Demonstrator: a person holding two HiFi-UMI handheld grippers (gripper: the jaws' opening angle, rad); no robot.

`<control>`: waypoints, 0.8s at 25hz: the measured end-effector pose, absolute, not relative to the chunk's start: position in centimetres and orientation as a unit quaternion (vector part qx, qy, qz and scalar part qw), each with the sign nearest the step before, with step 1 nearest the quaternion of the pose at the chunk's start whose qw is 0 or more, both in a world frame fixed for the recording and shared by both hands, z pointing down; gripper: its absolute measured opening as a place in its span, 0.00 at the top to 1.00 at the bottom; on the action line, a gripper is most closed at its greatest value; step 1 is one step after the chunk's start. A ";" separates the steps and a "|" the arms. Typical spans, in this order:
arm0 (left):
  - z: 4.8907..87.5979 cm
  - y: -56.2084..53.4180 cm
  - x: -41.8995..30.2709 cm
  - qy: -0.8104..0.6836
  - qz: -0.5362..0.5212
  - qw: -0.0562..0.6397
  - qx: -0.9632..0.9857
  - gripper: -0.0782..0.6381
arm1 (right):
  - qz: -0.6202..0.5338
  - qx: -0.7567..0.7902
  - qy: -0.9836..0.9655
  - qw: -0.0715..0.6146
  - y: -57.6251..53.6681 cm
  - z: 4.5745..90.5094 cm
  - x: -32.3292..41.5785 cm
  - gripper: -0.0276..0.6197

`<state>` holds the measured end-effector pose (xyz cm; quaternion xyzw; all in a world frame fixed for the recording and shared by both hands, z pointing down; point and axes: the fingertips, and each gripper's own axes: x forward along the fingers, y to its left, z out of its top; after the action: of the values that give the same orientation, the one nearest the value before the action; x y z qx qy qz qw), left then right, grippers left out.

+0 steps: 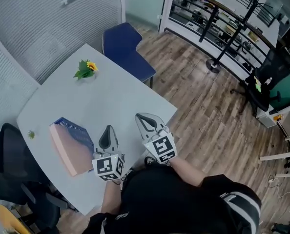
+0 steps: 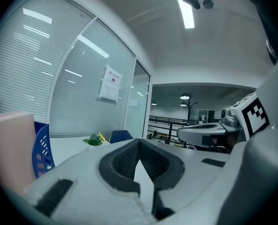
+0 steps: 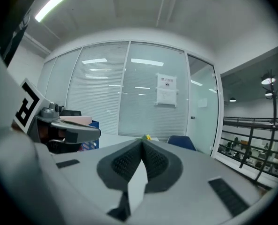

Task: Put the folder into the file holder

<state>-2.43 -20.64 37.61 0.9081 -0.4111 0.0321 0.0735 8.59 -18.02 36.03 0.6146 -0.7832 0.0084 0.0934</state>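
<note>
A pink folder (image 1: 69,150) stands in a blue mesh file holder (image 1: 76,132) at the near left of the white table (image 1: 111,96). In the left gripper view the folder (image 2: 10,149) and the file holder (image 2: 41,149) fill the left edge. My left gripper (image 1: 108,129) hovers just right of the holder, jaws shut and empty. My right gripper (image 1: 146,117) hangs beside it over the table's near edge, also shut with nothing in it. Each gripper shows in the other's view: the right gripper (image 2: 214,134) and the left gripper (image 3: 66,131).
A small sunflower decoration (image 1: 85,68) lies at the far side of the table. A blue chair (image 1: 127,50) stands beyond the table, a black chair (image 1: 8,172) at the left. Wood floor, a coat stand (image 1: 233,35) and another office chair (image 1: 262,82) are to the right.
</note>
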 end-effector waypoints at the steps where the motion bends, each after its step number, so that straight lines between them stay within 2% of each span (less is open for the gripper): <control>1: 36.9 -20.7 -2.2 -0.410 0.027 0.063 0.910 0.90 | 0.002 0.619 -0.780 0.087 -18.0 35.3 8.9 0.95; 6: 34.8 -21.0 -1.6 -0.406 0.009 0.039 0.913 0.90 | -0.010 0.634 -0.770 0.067 -17.7 33.4 9.4 0.95; 20: 34.5 -21.3 -0.9 -0.406 0.008 0.037 0.913 0.90 | -0.024 0.640 -0.765 0.065 -17.7 32.5 10.6 0.95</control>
<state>-0.90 -21.32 34.47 0.9133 -0.4055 0.0079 0.0375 10.55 -17.66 32.49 0.6401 -0.7652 -0.0237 0.0649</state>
